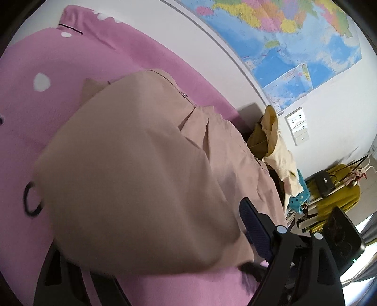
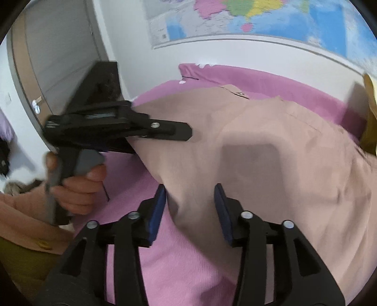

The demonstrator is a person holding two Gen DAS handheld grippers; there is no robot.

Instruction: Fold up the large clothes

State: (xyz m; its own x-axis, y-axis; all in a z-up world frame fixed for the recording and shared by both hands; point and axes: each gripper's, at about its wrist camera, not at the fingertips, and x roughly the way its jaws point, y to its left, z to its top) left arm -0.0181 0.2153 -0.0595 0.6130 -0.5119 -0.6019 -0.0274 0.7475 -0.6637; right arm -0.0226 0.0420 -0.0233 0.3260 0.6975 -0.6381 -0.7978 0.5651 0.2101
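Blue-padded right claw [image 2: 190,209] is gaping wide, straddling the near edge of the beige garment [image 2: 271,150] without gripping it. Left claw [image 2: 188,131] is reaching over the garment's left side; its closure cannot be told. Garment is lying spread on the pink bed [image 2: 183,266].

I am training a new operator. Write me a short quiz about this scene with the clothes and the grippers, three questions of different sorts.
1. True or false: the fingers of the right gripper are shut.
2. What colour is the sheet under the beige garment?
3. What hangs on the wall? A) map B) clock C) mirror
Key: 1 false, they stand open; 2 pink; 3 A.
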